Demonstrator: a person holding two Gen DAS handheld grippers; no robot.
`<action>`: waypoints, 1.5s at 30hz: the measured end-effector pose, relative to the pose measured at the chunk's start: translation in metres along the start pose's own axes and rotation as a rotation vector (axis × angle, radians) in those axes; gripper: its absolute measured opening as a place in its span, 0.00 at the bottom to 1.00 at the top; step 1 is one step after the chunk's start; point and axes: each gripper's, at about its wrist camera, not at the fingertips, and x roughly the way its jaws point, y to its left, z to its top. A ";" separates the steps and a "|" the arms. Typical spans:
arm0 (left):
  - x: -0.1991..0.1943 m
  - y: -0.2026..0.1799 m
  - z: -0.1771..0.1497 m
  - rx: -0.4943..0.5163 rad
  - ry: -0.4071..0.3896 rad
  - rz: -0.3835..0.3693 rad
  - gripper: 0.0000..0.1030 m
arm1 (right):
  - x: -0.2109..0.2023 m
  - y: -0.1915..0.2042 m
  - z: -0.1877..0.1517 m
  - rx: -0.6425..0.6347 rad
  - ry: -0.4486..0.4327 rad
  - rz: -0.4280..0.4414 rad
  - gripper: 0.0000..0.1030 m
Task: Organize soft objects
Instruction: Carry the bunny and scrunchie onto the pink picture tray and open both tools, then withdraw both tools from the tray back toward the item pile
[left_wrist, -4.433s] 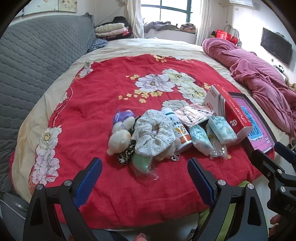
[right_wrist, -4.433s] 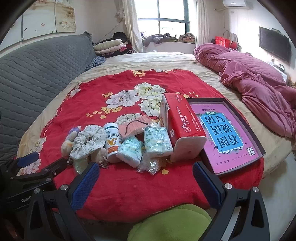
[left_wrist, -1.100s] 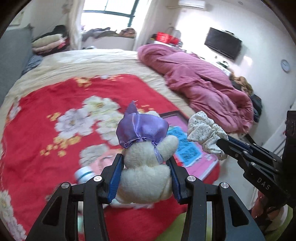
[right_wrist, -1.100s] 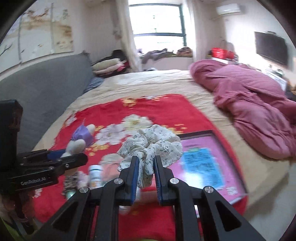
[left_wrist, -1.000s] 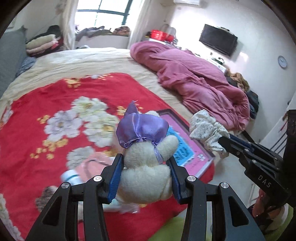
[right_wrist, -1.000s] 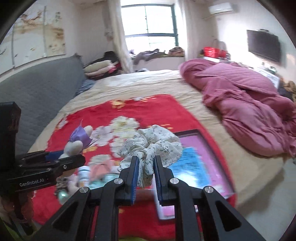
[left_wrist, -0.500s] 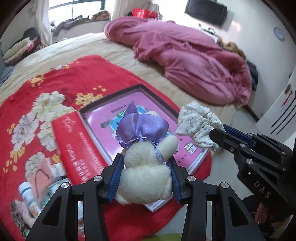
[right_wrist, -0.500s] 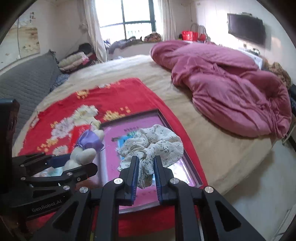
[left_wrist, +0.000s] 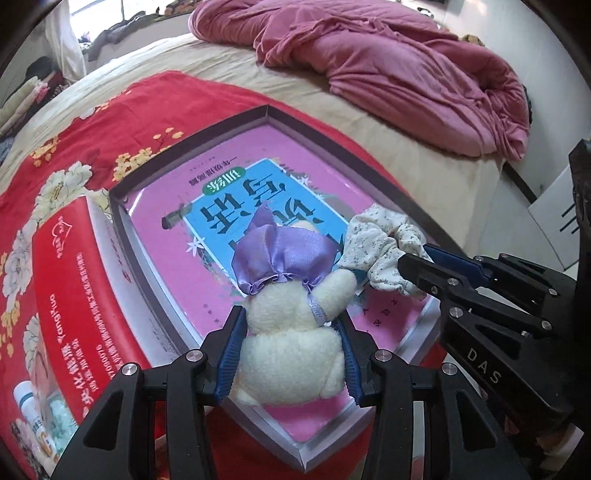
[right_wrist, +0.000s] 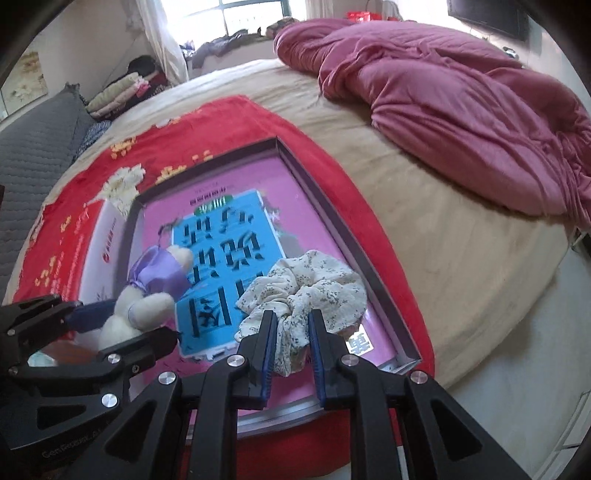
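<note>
Plush toy (left_wrist: 291, 347): lower centre, clamped in left gripper (left_wrist: 290, 354), jaws half-spread.
Tray (left_wrist: 122, 229): centre; lower until toys rest inside rim, then release.
Scrunchie (right_wrist: 306, 291): lower centre, pinched by near-closed right gripper (right_wrist: 291, 354).

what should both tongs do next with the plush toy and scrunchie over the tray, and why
Probably lower a little more, then open. The left tongs grip the plush toy and the right tongs pinch the scrunchie, both already over the pink tray.
</note>
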 end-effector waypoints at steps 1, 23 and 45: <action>0.003 -0.001 -0.001 0.004 0.005 -0.001 0.49 | 0.001 -0.001 -0.002 0.000 -0.001 -0.006 0.23; -0.013 -0.006 -0.003 0.025 -0.053 0.025 0.59 | -0.041 -0.027 -0.004 0.086 -0.064 -0.063 0.41; -0.091 0.012 -0.021 -0.017 -0.186 0.039 0.74 | -0.088 0.003 0.000 0.055 -0.140 -0.102 0.63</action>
